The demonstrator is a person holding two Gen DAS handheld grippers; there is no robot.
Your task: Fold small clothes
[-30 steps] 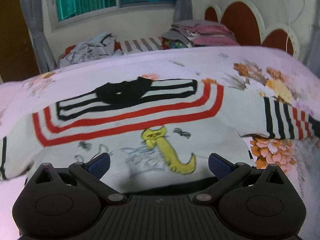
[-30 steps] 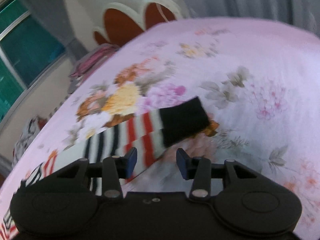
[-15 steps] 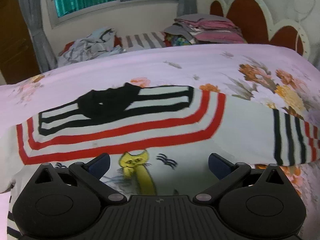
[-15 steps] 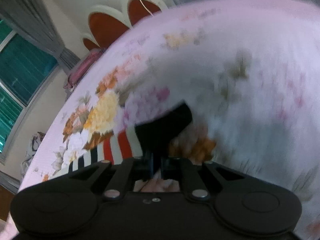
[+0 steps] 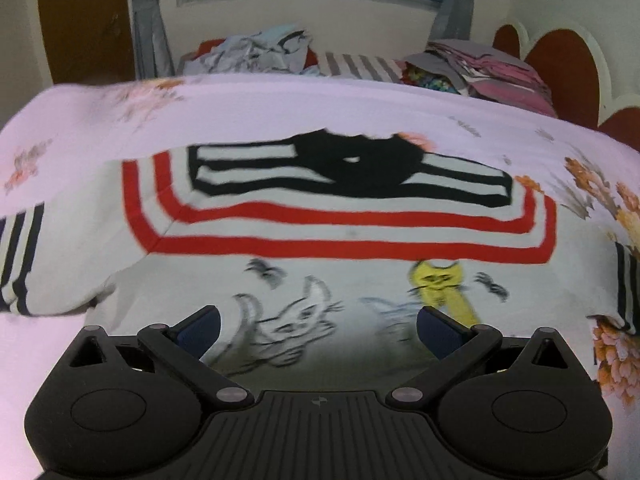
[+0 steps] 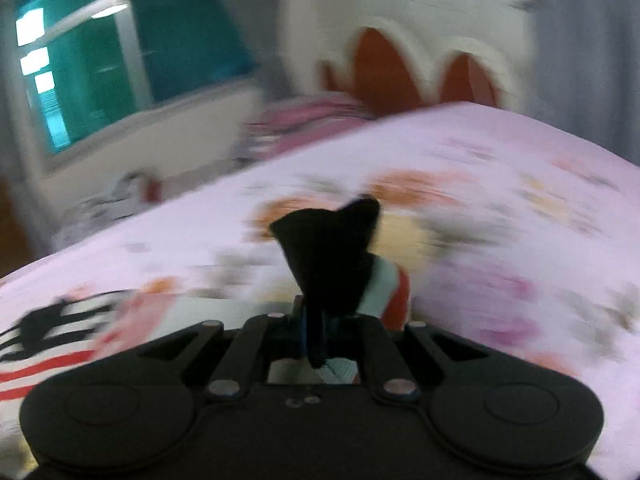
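Striped cat sweater (image 5: pixel 320 240) lies flat on the floral bed (image 5: pixel 100 120); left gripper (image 5: pixel 318 326) hangs over its hem, fingers spread. Right gripper (image 6: pixel 316 332) pinches the black cuff (image 6: pixel 328 248). Clothes pile (image 5: pixel 260 50) and folded stack (image 5: pixel 488 68) sit behind

My left gripper (image 5: pixel 318 322) is matt black plastic with a ribbed top plate, small dull metal pins at its joints and smooth dark blue pads (image 5: pixel 199 324). My right gripper (image 6: pixel 316 332) has the same matt black shell. The sweater (image 5: pixel 340 224) is soft knitted cloth, slightly fuzzy, its cuff (image 6: pixel 332 252) a thick black knit. The bedsheet (image 5: pixel 248 104) is thin, smooth printed cloth. The headboard (image 5: pixel 568 68) looks painted and faintly glossy.
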